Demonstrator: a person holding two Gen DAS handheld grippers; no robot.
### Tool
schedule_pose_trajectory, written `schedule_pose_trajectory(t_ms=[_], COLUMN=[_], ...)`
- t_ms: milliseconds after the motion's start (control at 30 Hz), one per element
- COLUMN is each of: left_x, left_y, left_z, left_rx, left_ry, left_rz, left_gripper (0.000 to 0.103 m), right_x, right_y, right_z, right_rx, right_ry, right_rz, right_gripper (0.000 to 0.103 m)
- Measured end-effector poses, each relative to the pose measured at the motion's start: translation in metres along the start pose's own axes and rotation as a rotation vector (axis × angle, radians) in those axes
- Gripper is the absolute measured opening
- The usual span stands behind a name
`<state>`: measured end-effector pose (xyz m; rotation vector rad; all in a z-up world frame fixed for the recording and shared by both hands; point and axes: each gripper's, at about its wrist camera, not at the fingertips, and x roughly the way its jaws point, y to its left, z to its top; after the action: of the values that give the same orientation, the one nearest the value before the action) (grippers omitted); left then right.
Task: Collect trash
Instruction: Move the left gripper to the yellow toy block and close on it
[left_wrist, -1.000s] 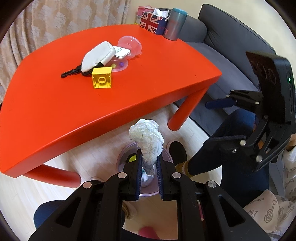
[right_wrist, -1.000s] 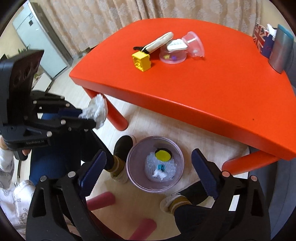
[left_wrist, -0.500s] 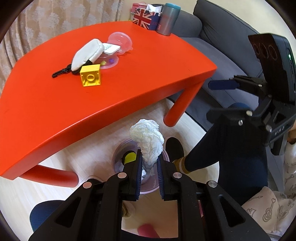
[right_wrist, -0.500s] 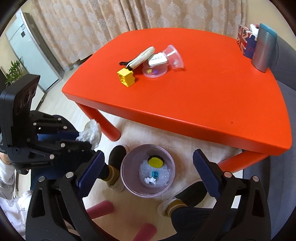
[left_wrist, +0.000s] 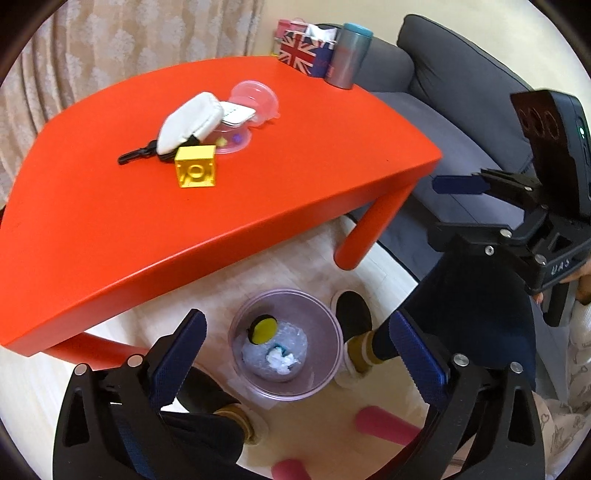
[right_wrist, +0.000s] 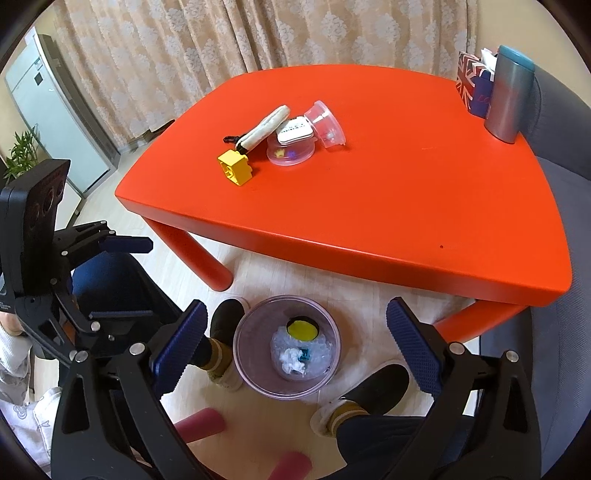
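A clear purple-tinted bin (left_wrist: 325, 363) stands on the floor by the red table (left_wrist: 110, 236). It holds a white crumpled tissue (left_wrist: 281, 359), clear plastic wrap and a yellow lid (left_wrist: 263, 328). My left gripper (left_wrist: 295, 350) is open and empty above the bin. My right gripper (right_wrist: 295, 341) is open and empty, also above the bin (right_wrist: 247, 363), with the tissue (right_wrist: 291, 361) inside. The right gripper also shows at the right of the left wrist view (left_wrist: 458, 206), and the left gripper at the left of the right wrist view (right_wrist: 122, 277).
On the table lie a yellow toy block (left_wrist: 195, 171), a white pouch (left_wrist: 190, 122), clear plastic cups (left_wrist: 255, 99) with a small packet, a grey tumbler (left_wrist: 349, 55) and a Union Jack box (left_wrist: 301, 55). A grey sofa (left_wrist: 461, 110) stands beyond. The person's feet flank the bin.
The left gripper opened and let go of the white tissue, which now lies in the bin. The right gripper stayed open and shifted slightly.
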<state>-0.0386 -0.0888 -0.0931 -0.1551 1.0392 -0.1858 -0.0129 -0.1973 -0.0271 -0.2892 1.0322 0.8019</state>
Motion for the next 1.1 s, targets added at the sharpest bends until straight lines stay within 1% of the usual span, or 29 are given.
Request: schedule_pose_trajectory(t_ms=[233, 400, 500, 767, 1000, 1100], left_x=[-0.006, -0.013, -0.018, -0.024, -0.018, -0.009], left_y=[0.007, 0.017, 0.025, 0.036, 0.044, 0.05], left_z=[0.0, 0.007, 0.016, 0.048, 0.069, 0.076], left_rx=[-0.022, -0.055, -0.08, -0.086, -0.074, -0.074], left_ry=[-0.017, -0.041, -0.065, -0.11, -0.125, -0.112], left_rz=[0.018, 0.038, 0.044, 0.072, 0.105, 0.119], left_gripper=[0.095, 0.095, 0.095, 0.095, 0.095, 0.095], right_x=[0.0, 0.0, -0.002, -0.003, -0.002, -0.003], right_y=[0.0, 0.0, 0.0, -0.001, -0.008, -0.011], right_z=[0.0, 0.006, 0.012, 0.037, 0.052, 0.054], right_rx=[0.001, 0.005, 0.003, -0.009, -0.009, -0.008], right_ry=[-0.001, -0.006, -0.018, -0.035, -0.041, -0.041], right_rz=[0.0, -0.006, -0.011, -0.022, -0.031, -0.031], right_gripper=[0.097, 0.098, 0.098, 0.098, 0.098, 0.098])
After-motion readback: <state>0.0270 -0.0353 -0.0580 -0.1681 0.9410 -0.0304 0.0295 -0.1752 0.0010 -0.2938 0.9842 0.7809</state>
